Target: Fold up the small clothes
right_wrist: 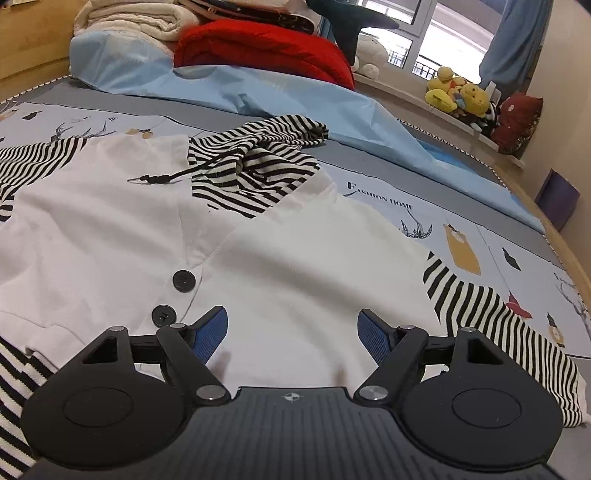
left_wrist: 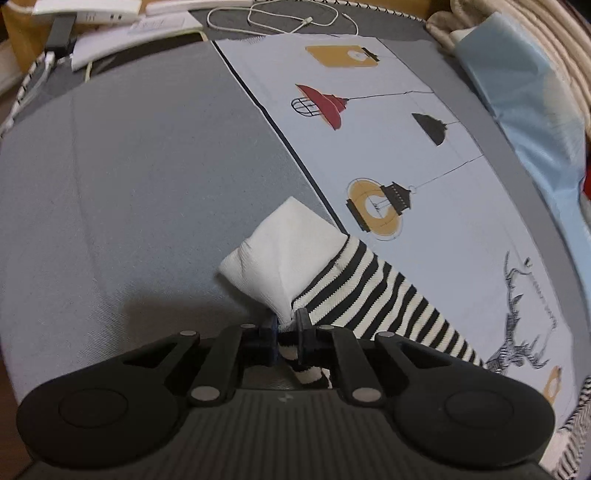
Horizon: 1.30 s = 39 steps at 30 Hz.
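A small white top [right_wrist: 295, 258] with two black buttons [right_wrist: 184, 281], a striped hood [right_wrist: 255, 162] and black-and-white striped sleeves lies flat on the printed bed sheet [right_wrist: 461, 229]. In the left wrist view one striped sleeve [left_wrist: 388, 306] ends in a white cuff [left_wrist: 280, 258]. My left gripper [left_wrist: 290, 334] is shut on that sleeve where cuff and stripes meet, with fabric pinched between its jaws. My right gripper [right_wrist: 293, 332] stands open just above the white front of the top, blue pads [right_wrist: 214, 332] wide apart, nothing between them. The other striped sleeve [right_wrist: 498, 332] lies to its right.
A light blue duvet [right_wrist: 258, 88], a red blanket [right_wrist: 266, 48] and folded cream bedding [right_wrist: 133, 18] pile up at the bed's far side. Plush toys [right_wrist: 458, 92] sit on the window ledge. White cables [left_wrist: 280, 18] and papers [left_wrist: 122, 40] lie beyond the grey sheet [left_wrist: 129, 177].
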Motion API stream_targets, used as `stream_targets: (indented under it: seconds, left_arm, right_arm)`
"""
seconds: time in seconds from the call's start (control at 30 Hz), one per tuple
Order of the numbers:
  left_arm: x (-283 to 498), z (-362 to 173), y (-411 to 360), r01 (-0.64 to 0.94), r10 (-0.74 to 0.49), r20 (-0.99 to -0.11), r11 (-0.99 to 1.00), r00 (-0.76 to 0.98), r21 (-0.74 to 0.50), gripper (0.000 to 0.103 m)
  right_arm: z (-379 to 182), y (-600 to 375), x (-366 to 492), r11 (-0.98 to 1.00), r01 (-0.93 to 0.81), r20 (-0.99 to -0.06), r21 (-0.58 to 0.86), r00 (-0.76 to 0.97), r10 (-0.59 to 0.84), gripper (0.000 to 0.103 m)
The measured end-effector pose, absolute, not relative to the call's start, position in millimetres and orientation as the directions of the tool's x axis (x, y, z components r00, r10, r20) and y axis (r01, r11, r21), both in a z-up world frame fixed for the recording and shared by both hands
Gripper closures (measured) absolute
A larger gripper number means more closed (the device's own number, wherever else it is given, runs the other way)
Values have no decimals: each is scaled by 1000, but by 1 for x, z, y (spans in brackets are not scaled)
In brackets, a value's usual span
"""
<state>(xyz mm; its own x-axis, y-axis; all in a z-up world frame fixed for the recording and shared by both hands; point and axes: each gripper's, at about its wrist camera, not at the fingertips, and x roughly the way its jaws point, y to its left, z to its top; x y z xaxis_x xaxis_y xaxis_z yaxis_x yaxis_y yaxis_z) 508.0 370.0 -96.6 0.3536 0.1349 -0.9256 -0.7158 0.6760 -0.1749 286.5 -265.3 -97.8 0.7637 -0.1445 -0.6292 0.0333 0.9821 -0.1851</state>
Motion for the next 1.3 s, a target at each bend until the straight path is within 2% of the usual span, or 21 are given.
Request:
stream_targets:
  seconds: [0.17, 0.33, 0.47, 0.6, 0.7, 0.8, 0.9, 0.93, 0.97, 1.0, 1.03, 1.1, 1.17, 1.23, 1.3]
  left_arm:
    - [514, -79, 349, -713, 183, -906, 682, 381, -163, 92]
    - [521, -52, 323, -707, 234, -887, 694, 398, -134, 92]
    - [521, -5, 276, -628, 217, -835, 756, 505, -183, 92]
    - [526, 48, 170, -402, 62, -767, 877, 638, -263, 92]
    - [525, 69, 66, -213, -52, -733, 941, 679, -264, 92]
    - [514, 66, -32, -33, -196, -730, 958, 654, -286, 92]
    - [491, 41, -130, 166, -333, -743, 942, 580, -292, 89]
    - [482, 25, -160, 238, -366, -755, 930, 544, -279, 73]
    - [473, 8, -182, 308, -395, -776, 913, 492, -269, 34]
    - [466, -12, -203, 369, -404, -817, 893, 412, -256, 16]
    - [458, -29, -212, 401, -406, -843, 880, 353, -256, 6]
    - [440, -44, -198, 438, -490, -806, 837, 332, -328, 7]
    - [431, -47, -163, 406, -489, -804, 846, 338, -345, 6]
    - [419, -41, -114, 327, -423, -799, 896, 427, -300, 3]
    - [410, -35, -68, 204, -269, -804, 961, 529, -188, 0]
  right_arm:
    - [-101, -272, 286, 979, 46, -638, -197, 752, -164, 24]
    - [-103, -306, 288, 986, 145, -696, -81, 700, -160, 24]
    - [-93, -326, 275, 978, 200, -668, -50, 721, -182, 23]
    - [-87, -335, 266, 975, 222, -653, -26, 735, -185, 23]
    - [-82, -348, 260, 969, 239, -664, 66, 736, -136, 23]
    - [-78, -363, 254, 949, 275, -664, 157, 740, -105, 23]
    - [-77, -379, 248, 924, 326, -662, 199, 740, -118, 23]
    - [-78, -384, 247, 918, 335, -668, 211, 735, -115, 23]
    - [-80, -389, 246, 911, 345, -676, 227, 729, -108, 23]
    - [-83, -395, 245, 902, 357, -685, 244, 722, -100, 23]
    - [-85, -402, 244, 891, 369, -695, 264, 714, -90, 23]
    - [-88, -414, 243, 874, 378, -708, 307, 704, -56, 23]
    - [-89, -420, 240, 864, 379, -708, 331, 705, -38, 23]
    - [-88, -423, 239, 868, 369, -702, 332, 711, -34, 23]
    - [-87, -420, 239, 876, 353, -692, 329, 722, -32, 23]
